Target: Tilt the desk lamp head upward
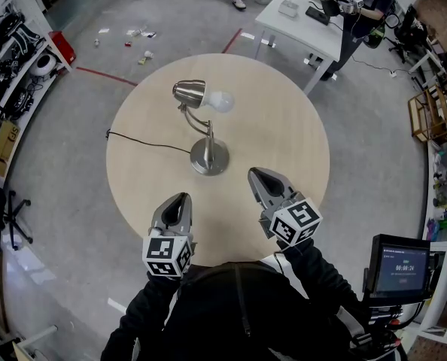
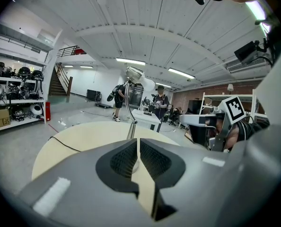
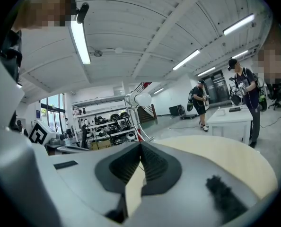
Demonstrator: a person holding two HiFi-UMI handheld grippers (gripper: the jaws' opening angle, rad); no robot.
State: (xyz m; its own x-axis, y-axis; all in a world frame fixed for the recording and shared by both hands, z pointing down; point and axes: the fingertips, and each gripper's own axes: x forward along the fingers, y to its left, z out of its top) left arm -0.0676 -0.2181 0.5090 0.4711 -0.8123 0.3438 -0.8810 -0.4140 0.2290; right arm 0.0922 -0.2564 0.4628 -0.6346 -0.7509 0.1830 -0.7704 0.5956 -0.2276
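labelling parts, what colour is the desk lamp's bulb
White bulb, on a silver shade; head view shows it best.

You're standing in a workshop-style lab: shelves (image 2: pixel 15 96) stacked with gear, bare concrete floor (image 1: pixel 58 149), ceiling strip lights (image 2: pixel 131 61).

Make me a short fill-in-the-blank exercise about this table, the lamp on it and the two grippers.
1. The desk lamp stands on a ____ wooden table.
2. In the head view, the lamp's black cord runs off the table's ____ edge.
3. The bulb in the lamp head is ____ in colour.
4. The jaws of the left gripper and the right gripper are both ____, with nothing between them.

Missing words: round; left; white; shut
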